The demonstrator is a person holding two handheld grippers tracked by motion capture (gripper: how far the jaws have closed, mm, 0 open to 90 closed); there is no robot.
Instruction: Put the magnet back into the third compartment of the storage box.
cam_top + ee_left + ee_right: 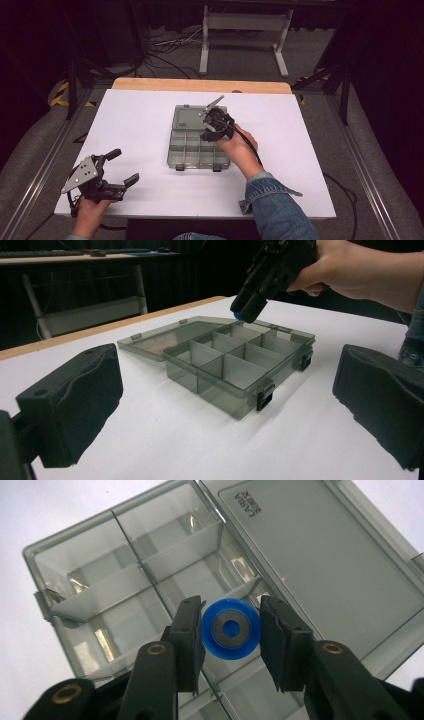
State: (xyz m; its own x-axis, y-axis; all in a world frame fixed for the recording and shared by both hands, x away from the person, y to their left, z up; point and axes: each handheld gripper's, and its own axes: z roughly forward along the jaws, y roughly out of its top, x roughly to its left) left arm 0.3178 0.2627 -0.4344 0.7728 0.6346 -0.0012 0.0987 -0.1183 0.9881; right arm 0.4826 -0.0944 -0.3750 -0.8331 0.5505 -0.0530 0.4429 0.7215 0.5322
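**Blue ring held over the open organiser box**

Clamped between the two black padded jaws of the right gripper (pixel 230 630) is a small round blue plastic ring with a grey metal centre (pixel 231 628); the jaws press on its left and right edges, so they stand only as far apart as the ring is wide. Directly behind it lies a smoky translucent plastic organiser box with divided compartments (pixel 125 580), its flat lid (pixel 320 565) folded back and lying open on the table beside the compartments. From the high view the right gripper (pixel 212 131) hangs over the far right part of the box (pixel 190 155), near the hinge line where the lid begins. The left gripper view shows the ring's blue edge (pixel 239 316) peeking from the jaw tips just above the far compartments, not resting in any of them.

Near the table's front left corner, the left gripper (pixel 120 167) is held well apart from the box, its jaws spread wide with nothing between them. Box and lid sit on a white tabletop (pixel 140 125) with a wooden far edge.
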